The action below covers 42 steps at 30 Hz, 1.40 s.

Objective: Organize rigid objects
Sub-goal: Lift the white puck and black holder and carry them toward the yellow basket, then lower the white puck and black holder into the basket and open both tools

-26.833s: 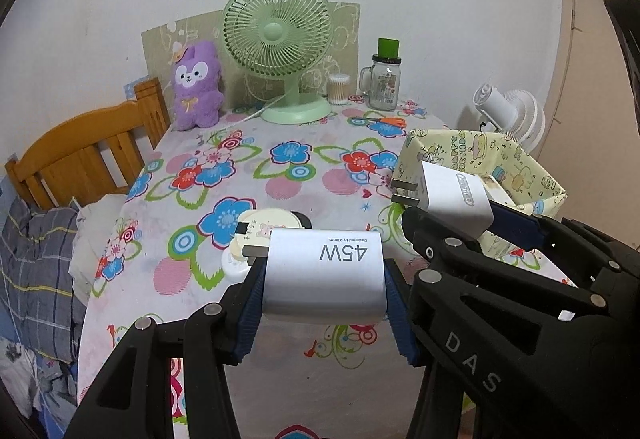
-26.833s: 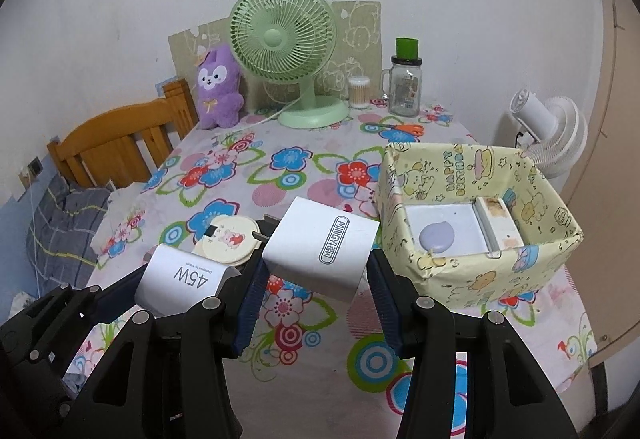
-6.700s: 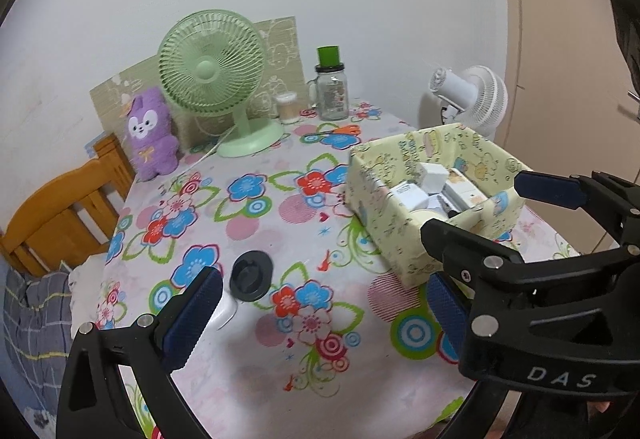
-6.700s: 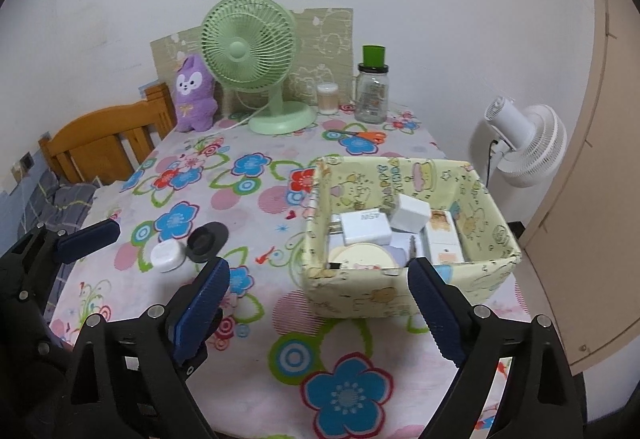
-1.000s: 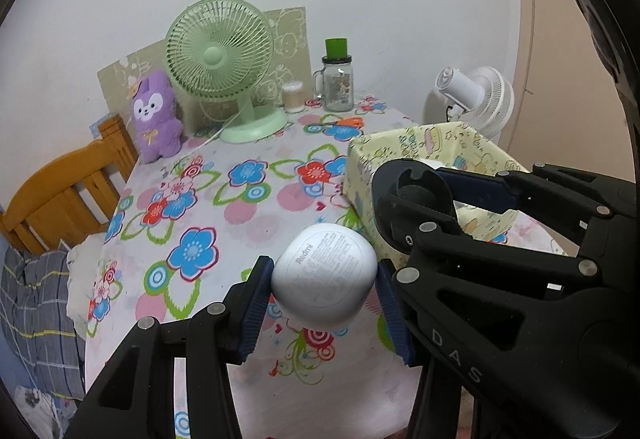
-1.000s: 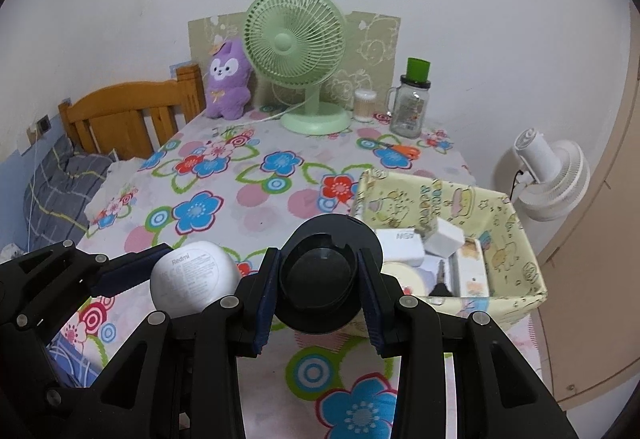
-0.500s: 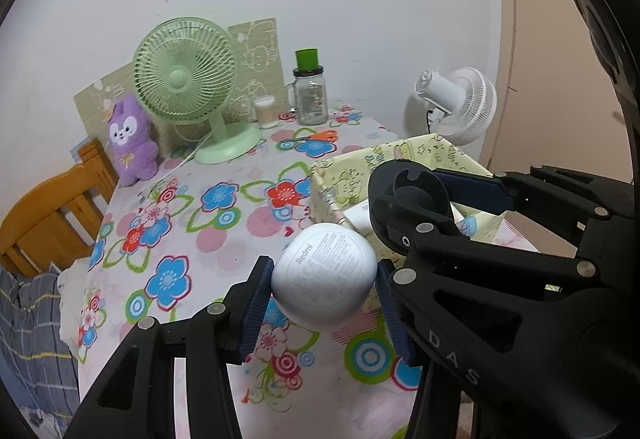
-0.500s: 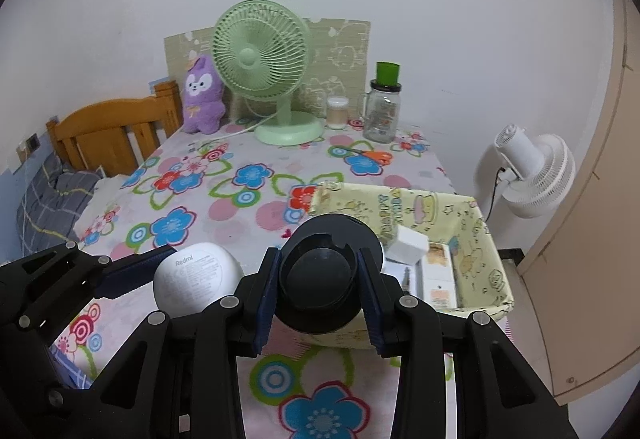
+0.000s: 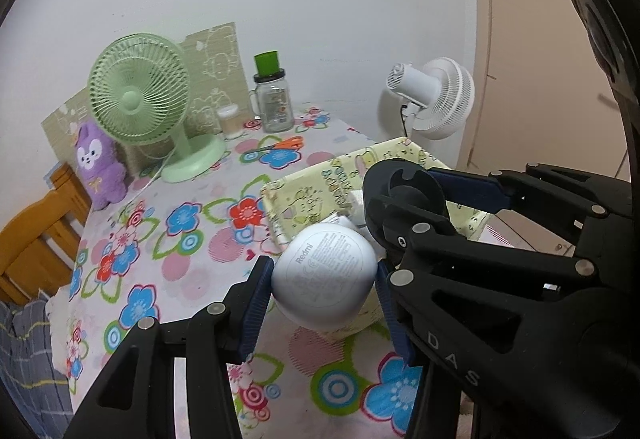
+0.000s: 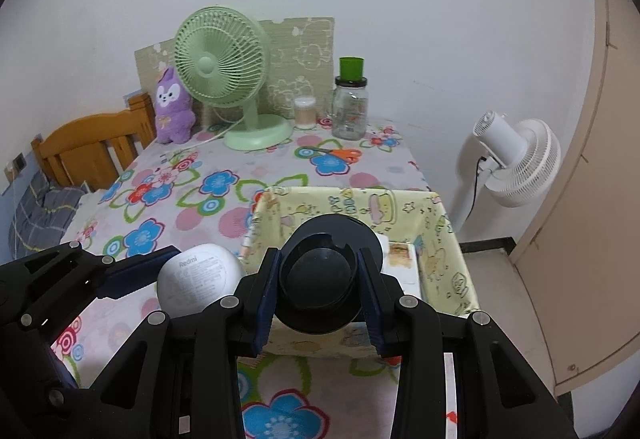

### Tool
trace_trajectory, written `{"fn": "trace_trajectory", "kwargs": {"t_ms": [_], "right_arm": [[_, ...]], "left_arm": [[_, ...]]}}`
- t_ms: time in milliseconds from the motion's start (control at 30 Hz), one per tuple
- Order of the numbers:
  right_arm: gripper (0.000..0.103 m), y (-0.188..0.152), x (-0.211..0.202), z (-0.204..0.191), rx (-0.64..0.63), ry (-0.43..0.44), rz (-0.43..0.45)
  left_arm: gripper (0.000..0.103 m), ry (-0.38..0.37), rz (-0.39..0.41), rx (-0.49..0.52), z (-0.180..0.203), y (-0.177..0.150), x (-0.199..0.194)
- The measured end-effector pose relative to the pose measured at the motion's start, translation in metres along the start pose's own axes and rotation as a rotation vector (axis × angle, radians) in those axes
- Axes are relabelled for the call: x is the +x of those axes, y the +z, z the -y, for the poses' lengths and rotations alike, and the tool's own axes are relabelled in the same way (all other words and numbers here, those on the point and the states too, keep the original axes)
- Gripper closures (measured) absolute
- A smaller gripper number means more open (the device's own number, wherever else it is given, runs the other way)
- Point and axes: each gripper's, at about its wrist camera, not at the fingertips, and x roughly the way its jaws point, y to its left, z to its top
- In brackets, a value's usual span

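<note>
Left gripper [image 9: 324, 289] has its jaws clamped on a white case [image 9: 325, 276], the rounded shell pinched at both sides by the blue pads [image 9: 253, 309], the printed "Redmi" face turned up toward the camera. The case hangs above the table [image 9: 192, 267], just at the near left corner of the box [image 9: 304, 195].

Right gripper [image 10: 318, 289] is closed on a black puck [image 10: 318, 277], pads [image 10: 266, 295] pressed to its left and right edges, its round recessed face toward the lens. The puck sits right over the box's [image 10: 360, 203] near wall, in front of the jaws' line into the box.

In the left view the right gripper [image 9: 404, 199] crosses just to the right of the case, the puck [image 9: 404, 191] a little beyond and higher. In the right view the left gripper [image 10: 192, 275] and case [image 10: 199, 279] sit just left of the jaws, close to the puck, though I cannot tell whether they touch.

Inside the box, beyond the puck, white items [image 10: 402, 263] show; mostly hidden.

Farther ahead of the jaws: scissors [image 10: 340, 155] flat on the cloth, then a green fan [image 10: 228, 79], a plush [image 10: 172, 111], a jar [image 10: 351, 107] and a small cup [image 10: 305, 112] along the wall. A white fan [image 10: 516, 159] stands off to the right past the table edge, a wooden chair [image 10: 96, 147] to the left.
</note>
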Motion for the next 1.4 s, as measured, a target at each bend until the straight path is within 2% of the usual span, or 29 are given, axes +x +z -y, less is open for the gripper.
{"fn": "trace_trajectory", "kwargs": {"t_ms": [300, 567, 900, 1067, 1167, 1400], "right_arm": [[0.063, 0.000, 0.016, 0.031, 0.035, 0.007, -0.020], [0.062, -0.003, 0.038, 0.056, 0.077, 0.002, -0.060], [0.062, -0.007, 0.062, 0.063, 0.075, 0.023, -0.115], [0.062, -0.007, 0.072, 0.068, 0.091, 0.019, -0.132], [0.062, -0.006, 0.075, 0.067, 0.091, 0.019, -0.137], [0.063, -0.003, 0.081, 0.062, 0.085, 0.029, -0.146]], "left_arm": [[0.049, -0.036, -0.019, 0.029, 0.014, 0.013, 0.027], [0.049, -0.056, -0.076, 0.046, 0.024, 0.019, 0.062], [0.049, -0.066, -0.129, 0.044, 0.028, 0.020, 0.090], [0.048, -0.114, -0.142, 0.031, 0.024, 0.021, 0.093], [0.046, -0.125, -0.149, 0.021, 0.022, 0.021, 0.094], [0.036, -0.089, -0.151, 0.006, 0.015, 0.020, 0.096]]}}
